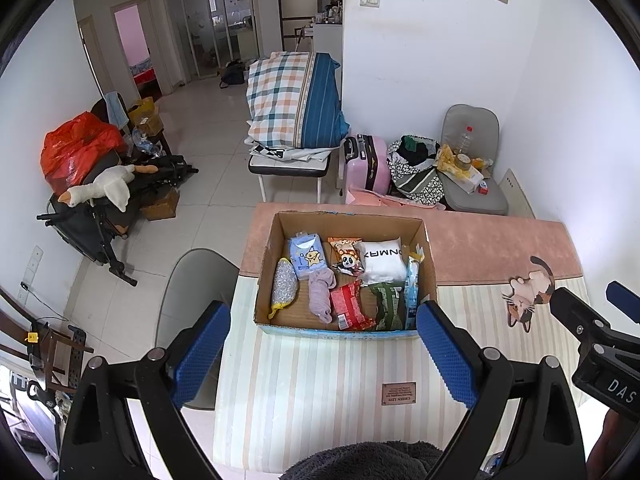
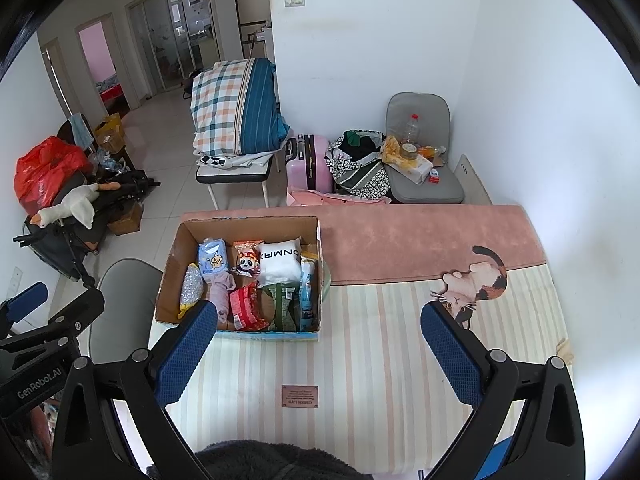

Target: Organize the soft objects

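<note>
The left gripper [image 1: 324, 344], with black arms and blue textured pads, stands wide open and grips nothing. It hovers above the striped pastel table mat [image 1: 320, 392], near the front wall of the open brown cardboard box [image 1: 267, 264]. The right gripper [image 2: 320, 344], of the same build, is likewise spread wide and empty. Its left pad overlaps the box's front left corner in the right wrist view; whether it touches cannot be told.

The box sits on the mat, its rear part over the pink fabric strip [image 2: 420, 236]. Box contents, rear row: a light blue tissue pack with a cartoon print [image 1: 307, 258], an orange snack packet with a panda print [image 1: 347, 257] and a white pillow-shaped pouch with black lettering [image 1: 382, 262]. Front row: a silver mesh scourer with yellow trim [image 1: 283, 290], a crumpled lilac cloth [image 1: 322, 294], a red snack packet [image 1: 352, 304], a dark green packet [image 1: 387, 305] and a blue-and-white packet [image 1: 412, 288] upright against the right wall.

A cat-shaped print [image 2: 476, 282] lies on the mat, to the box's right. A dark grey fleece item [image 2: 256, 460] fills the lower edge.
</note>
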A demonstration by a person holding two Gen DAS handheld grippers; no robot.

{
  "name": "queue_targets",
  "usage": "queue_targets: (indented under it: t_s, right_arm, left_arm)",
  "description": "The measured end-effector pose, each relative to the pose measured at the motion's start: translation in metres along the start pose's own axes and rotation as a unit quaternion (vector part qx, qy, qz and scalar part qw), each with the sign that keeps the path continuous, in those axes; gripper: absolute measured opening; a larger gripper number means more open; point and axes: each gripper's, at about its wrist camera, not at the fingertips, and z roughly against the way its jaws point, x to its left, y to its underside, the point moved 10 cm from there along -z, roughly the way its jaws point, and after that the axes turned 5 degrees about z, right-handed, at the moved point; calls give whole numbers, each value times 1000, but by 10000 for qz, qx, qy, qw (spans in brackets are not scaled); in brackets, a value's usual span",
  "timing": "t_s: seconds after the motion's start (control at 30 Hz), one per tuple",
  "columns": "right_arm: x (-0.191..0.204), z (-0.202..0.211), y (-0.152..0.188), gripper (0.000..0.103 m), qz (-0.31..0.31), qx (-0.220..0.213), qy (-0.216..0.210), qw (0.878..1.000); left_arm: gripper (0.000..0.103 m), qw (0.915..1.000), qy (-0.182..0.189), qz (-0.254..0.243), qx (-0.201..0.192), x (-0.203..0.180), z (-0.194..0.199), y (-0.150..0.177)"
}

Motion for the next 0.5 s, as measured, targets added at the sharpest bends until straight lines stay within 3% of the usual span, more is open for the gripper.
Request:
queue_targets:
  t_s: [0.5]
  right_arm:
    - [1, 0, -1, 103, 22, -13, 6, 10000]
  left_arm:
    - [95, 10000, -4, 7, -52, 1, 1, -5]
